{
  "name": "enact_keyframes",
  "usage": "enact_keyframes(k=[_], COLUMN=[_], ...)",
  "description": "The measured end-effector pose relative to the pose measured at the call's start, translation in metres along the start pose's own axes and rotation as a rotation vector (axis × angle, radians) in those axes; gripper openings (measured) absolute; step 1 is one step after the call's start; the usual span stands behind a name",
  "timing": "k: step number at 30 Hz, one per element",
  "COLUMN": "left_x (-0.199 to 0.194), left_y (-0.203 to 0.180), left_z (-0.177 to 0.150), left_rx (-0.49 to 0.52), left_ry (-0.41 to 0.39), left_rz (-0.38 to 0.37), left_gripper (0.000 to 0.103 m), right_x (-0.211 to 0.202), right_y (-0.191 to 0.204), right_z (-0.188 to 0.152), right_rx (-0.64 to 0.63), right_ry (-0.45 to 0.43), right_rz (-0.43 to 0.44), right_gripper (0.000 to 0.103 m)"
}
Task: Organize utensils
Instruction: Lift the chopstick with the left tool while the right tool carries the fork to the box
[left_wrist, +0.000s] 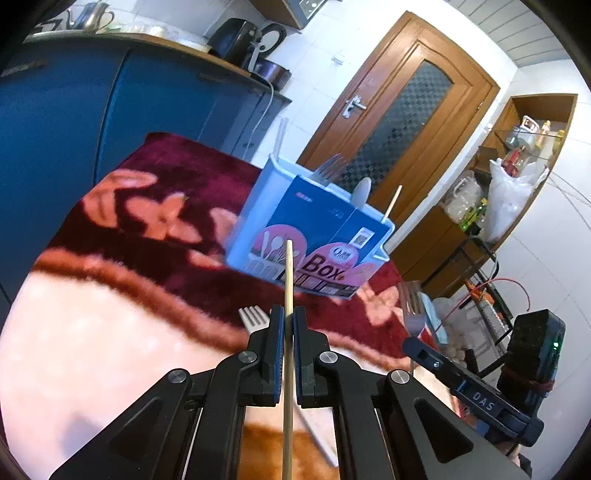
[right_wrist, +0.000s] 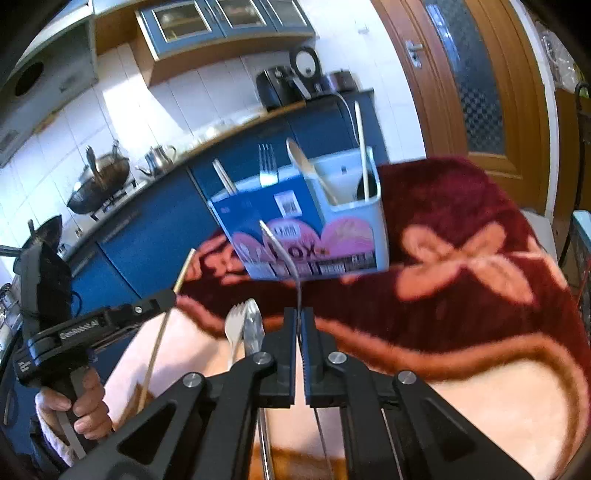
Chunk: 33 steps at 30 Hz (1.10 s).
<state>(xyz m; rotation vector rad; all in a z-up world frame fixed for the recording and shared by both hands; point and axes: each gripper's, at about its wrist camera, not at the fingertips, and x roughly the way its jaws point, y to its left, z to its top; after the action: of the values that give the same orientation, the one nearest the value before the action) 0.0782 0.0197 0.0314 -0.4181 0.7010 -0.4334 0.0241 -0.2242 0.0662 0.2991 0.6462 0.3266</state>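
Observation:
A blue and white utensil box (left_wrist: 310, 229) stands on the red floral blanket, holding a fork, a spoon and a chopstick. It also shows in the right wrist view (right_wrist: 306, 229). My left gripper (left_wrist: 289, 319) is shut on a wooden chopstick (left_wrist: 288, 280) that points at the box from short of it. My right gripper (right_wrist: 299, 317) is shut on a thin metal utensil (right_wrist: 284, 254), seen edge-on, its tip near the box front. The left gripper (right_wrist: 168, 295) with its chopstick shows at the left of the right wrist view.
A white plastic fork (left_wrist: 253, 318) lies on the blanket by the left fingers. A fork and a spoon (right_wrist: 245, 325) lie left of the right fingers. Blue kitchen cabinets (left_wrist: 74, 103) stand behind the blanket, a wooden door (left_wrist: 399, 122) and a shelf to the right.

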Motion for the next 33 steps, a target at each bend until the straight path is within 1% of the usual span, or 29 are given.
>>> enact_keyframes(k=[5,12,15,20,27,33], left_x=[0.000,0.000,-0.002,-0.002,0.000,0.010], left_y=[-0.013,-0.027,-0.033,-0.043,-0.058,-0.067], left_z=[0.007,0.021,0.031,0.052,0.084,0.110], left_rx=[0.034,0.058,0.078,0.104,0.161,0.187], left_ry=[-0.032,-0.084,-0.136,-0.225,-0.374,-0.467], left_rz=[-0.001,0.010,0.022,0.020,0.039,0.052], left_gripper=[0.004,0.004,0.004,0.004,0.004,0.004], right_x=[-0.008,-0.014,-0.017,-0.021,-0.022,-0.016], right_y=[0.000,-0.001,-0.003,-0.006,-0.009,-0.010], right_z=[0.008,0.015,0.019,0.028,0.048,0.064], right_rx=[-0.006,-0.007,0.005,0.015,0.004,-0.013], right_ry=[-0.082,-0.143,-0.170,-0.207,-0.237,-0.252], right_rz=[-0.003,-0.004,0.005,0.013,0.017,0.021], right_gripper=[0.003,0.003,0.003,0.003,0.003,0.003])
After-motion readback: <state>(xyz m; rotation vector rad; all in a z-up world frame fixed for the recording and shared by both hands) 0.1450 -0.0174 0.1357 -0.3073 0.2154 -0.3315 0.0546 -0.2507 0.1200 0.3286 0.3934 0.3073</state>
